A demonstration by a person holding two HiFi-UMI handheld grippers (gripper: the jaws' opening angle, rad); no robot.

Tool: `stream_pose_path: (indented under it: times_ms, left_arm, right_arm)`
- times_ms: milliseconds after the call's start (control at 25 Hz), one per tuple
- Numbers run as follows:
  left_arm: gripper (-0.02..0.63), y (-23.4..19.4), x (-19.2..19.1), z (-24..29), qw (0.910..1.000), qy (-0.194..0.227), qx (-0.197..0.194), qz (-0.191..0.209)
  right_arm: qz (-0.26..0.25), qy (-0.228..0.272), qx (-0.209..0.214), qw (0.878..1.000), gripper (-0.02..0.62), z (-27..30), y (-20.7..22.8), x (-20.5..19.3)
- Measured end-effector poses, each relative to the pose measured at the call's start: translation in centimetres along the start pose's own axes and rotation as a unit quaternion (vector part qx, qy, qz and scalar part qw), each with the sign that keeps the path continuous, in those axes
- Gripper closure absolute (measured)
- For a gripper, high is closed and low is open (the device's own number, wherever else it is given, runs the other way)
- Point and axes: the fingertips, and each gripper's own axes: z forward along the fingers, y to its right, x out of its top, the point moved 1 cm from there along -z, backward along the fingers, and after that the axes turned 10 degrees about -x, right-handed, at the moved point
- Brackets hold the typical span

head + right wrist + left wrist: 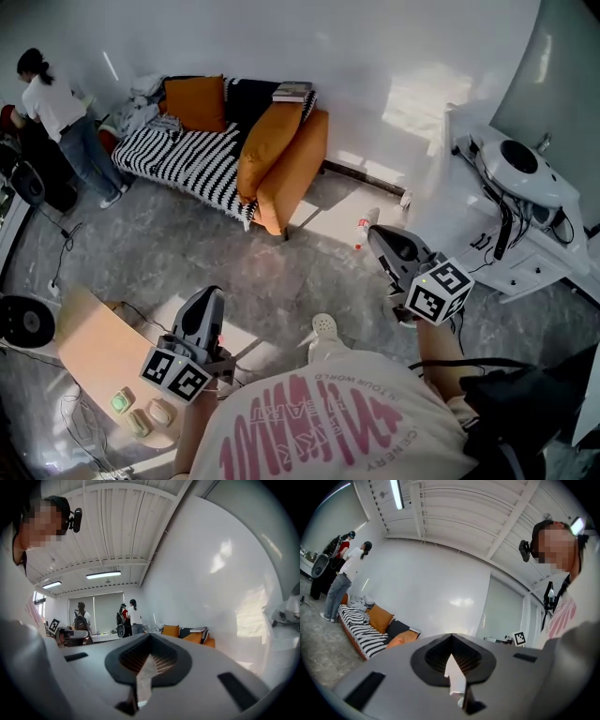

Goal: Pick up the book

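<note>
The book [293, 91] lies flat on top of the orange sofa arm [281, 155] at the far side of the room. It also shows small and distant as the book [414, 631] in the left gripper view and the book [198, 630] in the right gripper view. Both grippers are held level, far short of the sofa. My left gripper [208, 292] points toward the sofa with its jaws together and nothing in them. My right gripper [373, 231] is likewise shut and empty.
The striped sofa seat [178, 155] carries an orange cushion [195, 101] and some clothes. A person [61, 117] stands at its left end. A white desk with a machine [520, 173] fills the right. A low wooden table [94, 352] stands at my left, a small bottle [361, 228] on the floor.
</note>
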Motion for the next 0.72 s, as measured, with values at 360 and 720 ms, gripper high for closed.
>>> stream_pose_path:
  times_ms: [360,720]
  left_arm:
    - [0.600,-5.2,1.0,8.4,0.9998,-0.014,0.012,0.000]
    - [0.600,-10.0,2.8,16.9,1.0000,0.006,0.006,-0.002]
  right_arm:
    - [0.004,-0.014,0.006,1.000,0.588,8.0,7.7,1.1]
    - [-0.004,-0.026,0.016,1.000,0.588,14.4,13.2,2.5]
